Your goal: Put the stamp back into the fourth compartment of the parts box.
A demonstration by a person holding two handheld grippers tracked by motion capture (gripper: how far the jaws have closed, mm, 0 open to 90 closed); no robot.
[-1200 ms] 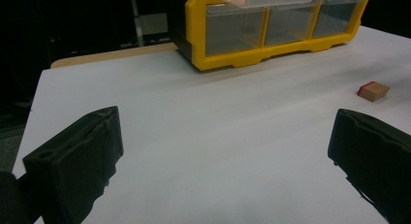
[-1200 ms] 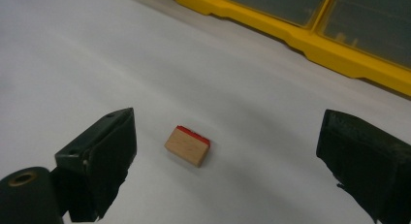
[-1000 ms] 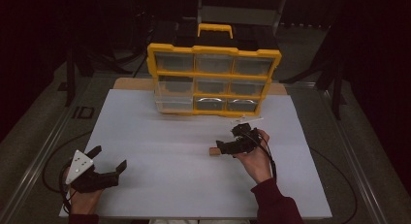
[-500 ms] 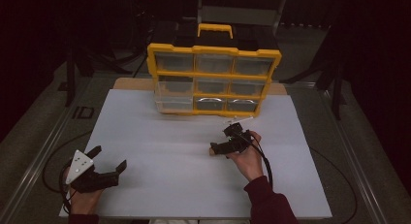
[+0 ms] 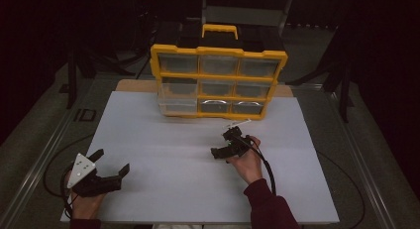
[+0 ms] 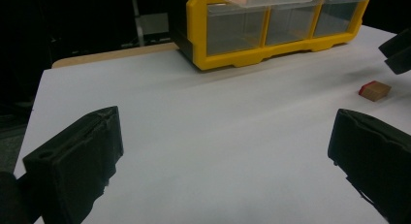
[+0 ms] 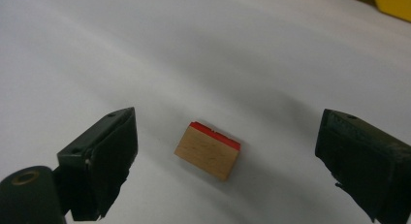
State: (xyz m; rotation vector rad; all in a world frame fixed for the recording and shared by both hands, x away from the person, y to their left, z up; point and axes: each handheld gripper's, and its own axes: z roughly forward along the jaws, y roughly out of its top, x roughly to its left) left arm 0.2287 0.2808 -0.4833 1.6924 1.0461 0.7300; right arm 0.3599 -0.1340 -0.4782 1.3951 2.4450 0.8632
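Right claw (image 7: 225,151): spread wide, has slid left and down over the block (image 7: 207,151).
Block: on the counter (image 5: 163,154), between the jaws, untouched.
Left claw (image 5: 101,172): spread, empty, unmoved.
Meaning: grasp looks imminent.

Overhead, looking forward and down. Left gripper (image 6: 228,151) view low, facing the yellow organizer (image 6: 271,30). Right gripper (image 7: 228,156) view close above the wooden block (image 7: 207,150), shared with the left gripper view.

A yellow drawer organizer (image 5: 218,83) stands at the far edge of the white tabletop (image 5: 163,140).
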